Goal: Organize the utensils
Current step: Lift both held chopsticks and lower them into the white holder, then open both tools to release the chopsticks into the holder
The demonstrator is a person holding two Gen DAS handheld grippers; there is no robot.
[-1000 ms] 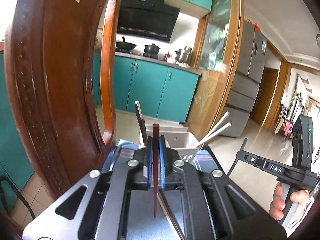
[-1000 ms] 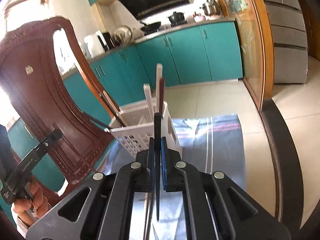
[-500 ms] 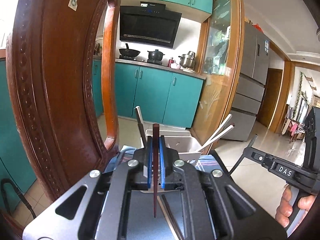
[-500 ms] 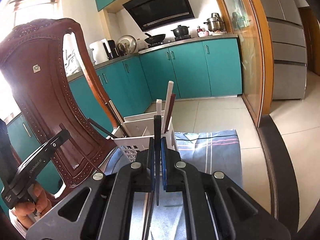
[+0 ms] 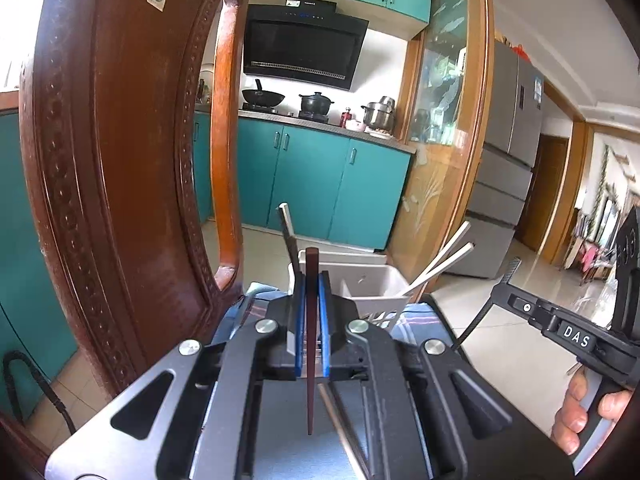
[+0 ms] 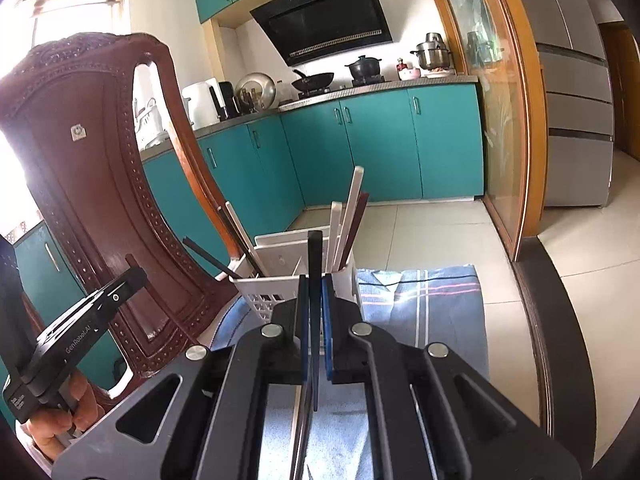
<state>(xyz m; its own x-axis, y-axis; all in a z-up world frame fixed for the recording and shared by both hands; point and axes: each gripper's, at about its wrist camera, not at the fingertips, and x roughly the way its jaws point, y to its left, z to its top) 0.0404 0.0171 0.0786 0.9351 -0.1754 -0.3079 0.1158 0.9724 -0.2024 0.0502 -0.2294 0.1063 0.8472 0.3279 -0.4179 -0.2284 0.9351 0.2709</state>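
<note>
My left gripper [image 5: 311, 280] is shut on a dark red chopstick [image 5: 311, 344] held upright, just in front of the white utensil basket [image 5: 372, 284]. My right gripper [image 6: 315, 284] is shut on a black chopstick [image 6: 315, 320], also upright, just in front of the same basket [image 6: 276, 284]. The basket holds several white, black and dark red chopsticks that lean outward. The right gripper's body [image 5: 568, 328] shows at the right of the left wrist view, and the left gripper's body [image 6: 80, 320] at the left of the right wrist view.
A carved brown wooden chair back [image 5: 120, 160] stands close on the left, also in the right wrist view [image 6: 92, 184]. A blue striped cloth [image 6: 424, 304] covers the table under the basket. Teal kitchen cabinets [image 6: 380, 148] and tiled floor lie beyond the table edge.
Both grippers have tilted upward and drawn a little lower toward the table, so the basket sits lower in both views. Both still hold their chopsticks.
</note>
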